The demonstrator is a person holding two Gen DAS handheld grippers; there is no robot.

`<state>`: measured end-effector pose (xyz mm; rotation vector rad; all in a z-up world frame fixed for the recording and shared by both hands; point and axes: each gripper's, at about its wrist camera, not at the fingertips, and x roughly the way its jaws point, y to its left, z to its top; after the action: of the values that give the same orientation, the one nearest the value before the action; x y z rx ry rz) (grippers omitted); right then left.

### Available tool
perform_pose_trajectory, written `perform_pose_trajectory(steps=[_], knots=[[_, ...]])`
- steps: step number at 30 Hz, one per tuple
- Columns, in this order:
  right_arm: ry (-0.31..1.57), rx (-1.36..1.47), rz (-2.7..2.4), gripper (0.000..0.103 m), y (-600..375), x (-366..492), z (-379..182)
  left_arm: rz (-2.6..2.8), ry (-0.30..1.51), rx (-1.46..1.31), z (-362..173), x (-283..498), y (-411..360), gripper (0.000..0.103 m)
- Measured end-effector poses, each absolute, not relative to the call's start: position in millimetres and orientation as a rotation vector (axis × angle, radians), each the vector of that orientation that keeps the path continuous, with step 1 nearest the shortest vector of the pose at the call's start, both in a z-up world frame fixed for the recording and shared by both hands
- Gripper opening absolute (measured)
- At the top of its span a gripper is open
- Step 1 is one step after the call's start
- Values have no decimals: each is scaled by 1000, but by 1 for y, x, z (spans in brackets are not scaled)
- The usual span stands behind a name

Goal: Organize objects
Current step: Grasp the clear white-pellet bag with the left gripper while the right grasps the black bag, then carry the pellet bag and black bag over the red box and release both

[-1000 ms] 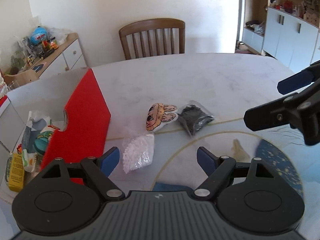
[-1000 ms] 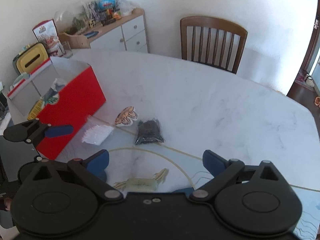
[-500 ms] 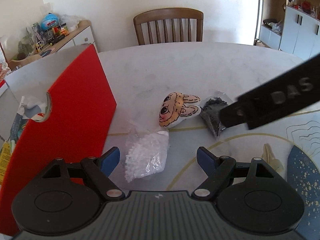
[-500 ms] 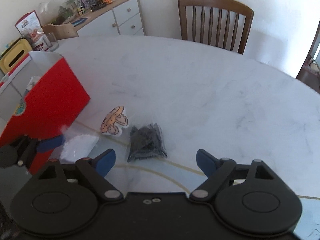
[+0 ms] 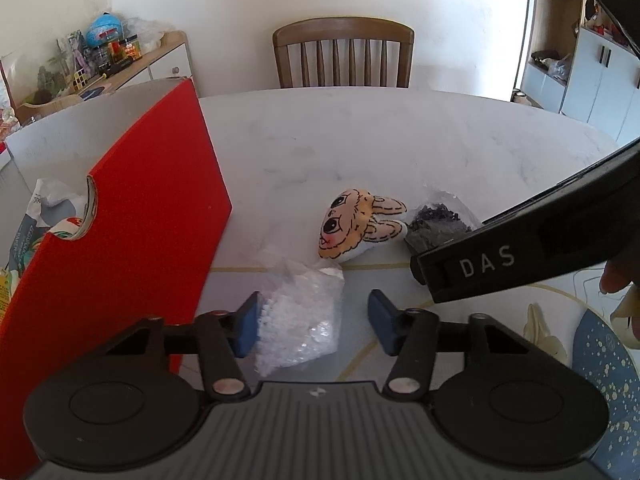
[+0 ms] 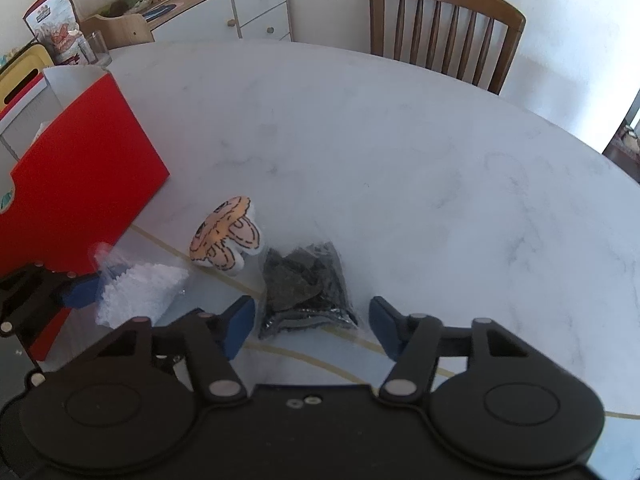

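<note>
A clear bag of white beads (image 5: 304,320) lies on the table by the red box (image 5: 132,232). My left gripper (image 5: 316,326) is low over it with its jaws closing. The left pad touches the bag; the right pad stands clear of it. A clear bag of black pieces (image 6: 308,288) lies between the closing jaws of my right gripper (image 6: 312,326), with neither pad pressing on it. A flat plush animal face (image 6: 224,240) rests between the two bags. The right gripper's black body (image 5: 520,252) crosses the left wrist view and hides part of the black bag (image 5: 436,224).
The open red box (image 6: 76,184) holds paper packets. A wooden chair (image 5: 344,56) stands at the far side of the white marble table (image 6: 400,160). A cluttered sideboard (image 6: 224,12) stands behind, a glass (image 6: 96,48) sits near the box, and a blue mat (image 5: 600,360) lies at the near right.
Both grippers have come down closer to the bags and their jaws have narrowed. The white bag now sits between the left fingers, the black bag between the right ones.
</note>
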<state>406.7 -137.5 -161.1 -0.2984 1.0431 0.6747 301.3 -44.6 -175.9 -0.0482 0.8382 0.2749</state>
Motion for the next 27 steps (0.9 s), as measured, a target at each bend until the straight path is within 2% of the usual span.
perform_pose_trajectory(steps=[4, 7, 8, 9, 15, 27], knots=[[1032, -312, 671, 52, -139, 405, -159, 272, 841, -49, -175, 302, -45, 36], [1019, -328, 667, 45, -141, 401, -159, 267, 845, -45, -174, 301, -45, 34], [1017, -332, 667, 38, -140, 401, -158, 266, 846, -44, -174, 300, -45, 34], [1014, -332, 663, 35, -141, 400, -158, 263, 849, -44, -173, 300, -45, 33], [1005, -316, 650, 27, -147, 392, -154, 239, 851, -50, -167, 293, -46, 32], [983, -268, 670, 26, -181, 353, -125, 182, 845, -99, -140, 267, -45, 32]])
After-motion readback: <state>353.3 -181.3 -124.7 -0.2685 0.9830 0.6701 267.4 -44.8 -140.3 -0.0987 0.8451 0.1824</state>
